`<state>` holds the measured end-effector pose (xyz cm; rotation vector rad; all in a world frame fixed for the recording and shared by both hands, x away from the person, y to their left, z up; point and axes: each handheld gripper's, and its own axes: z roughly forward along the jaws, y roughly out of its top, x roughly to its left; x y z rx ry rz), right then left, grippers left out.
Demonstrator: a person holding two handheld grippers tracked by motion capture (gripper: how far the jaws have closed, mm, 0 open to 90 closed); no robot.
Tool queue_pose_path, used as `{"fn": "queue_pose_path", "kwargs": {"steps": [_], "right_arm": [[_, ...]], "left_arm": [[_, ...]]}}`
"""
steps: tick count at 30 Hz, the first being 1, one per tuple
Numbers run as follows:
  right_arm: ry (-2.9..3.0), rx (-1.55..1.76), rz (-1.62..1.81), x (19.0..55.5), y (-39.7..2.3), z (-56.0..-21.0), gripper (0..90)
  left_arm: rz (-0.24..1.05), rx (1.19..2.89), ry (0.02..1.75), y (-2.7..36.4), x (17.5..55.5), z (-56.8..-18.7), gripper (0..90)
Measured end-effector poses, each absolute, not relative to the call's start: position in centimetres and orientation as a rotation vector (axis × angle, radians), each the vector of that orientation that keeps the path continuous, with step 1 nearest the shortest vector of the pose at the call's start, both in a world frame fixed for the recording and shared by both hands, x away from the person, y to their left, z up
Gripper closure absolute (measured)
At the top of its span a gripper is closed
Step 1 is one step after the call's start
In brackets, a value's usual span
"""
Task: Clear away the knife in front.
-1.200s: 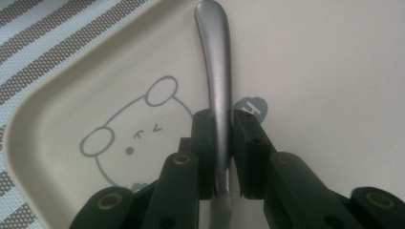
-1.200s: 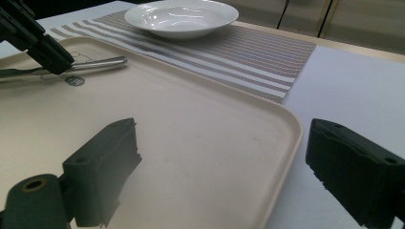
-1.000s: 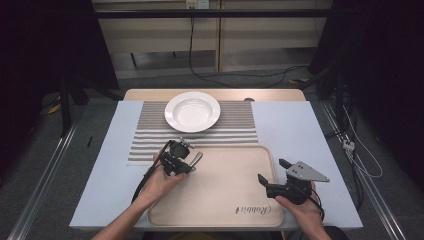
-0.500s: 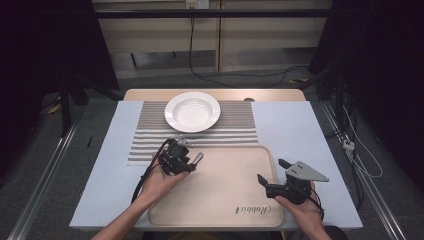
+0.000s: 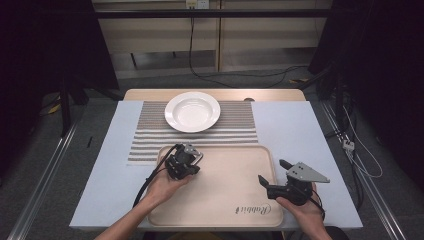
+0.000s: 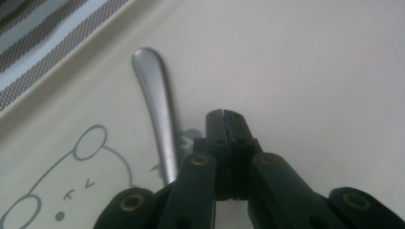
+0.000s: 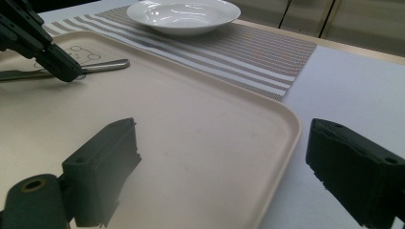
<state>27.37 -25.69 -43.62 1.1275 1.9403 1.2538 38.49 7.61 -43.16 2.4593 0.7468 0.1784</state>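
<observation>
Tray carries one spoon beside the closed left tool; right tool gapes wide.

Your tray sits nearest you on the surface; behind it lies the striped mat, carrying the plate. A utensil handle rests in the tray's far-left corner.

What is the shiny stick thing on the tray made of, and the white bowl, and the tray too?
The utensil handle looks like brushed metal: silver-grey with soft highlights. The white bowl is probably glazed ceramic, though it could be hard plastic; it is glossy with bright reflections. The tray seems to be matte beige plastic, with a smooth moulded rim and a printed bear.
</observation>
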Motion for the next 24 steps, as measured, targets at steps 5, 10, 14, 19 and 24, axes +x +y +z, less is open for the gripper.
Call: {"fn": "queue_pose_path", "kwargs": {"steps": [5, 10, 14, 19, 24], "right_arm": [[1.941, 1.126, 1.252, 27.3, -25.7, -43.6, 10.4], [1.944, 1.126, 1.245, 27.5, -25.6, -43.6, 10.4], [1.943, 1.114, 1.245, 27.2, -25.4, -43.5, 10.4], [1.938, 1.124, 1.238, 27.4, -25.3, -43.5, 10.4], [1.938, 1.128, 1.239, 27.5, -25.3, -43.5, 10.4]], "left_arm": [[0.212, 2.461, 0.760, 8.2, 38.8, -43.1, 90.0], [0.205, 2.466, 0.770, 8.9, 38.8, -43.1, 90.0], [0.219, 2.473, 0.780, 9.2, 38.8, -43.0, 90.0], [0.204, 2.485, 0.777, 9.6, 39.0, -43.0, 90.0], [0.205, 2.490, 0.797, 10.3, 39.2, -42.9, 90.0]]}}
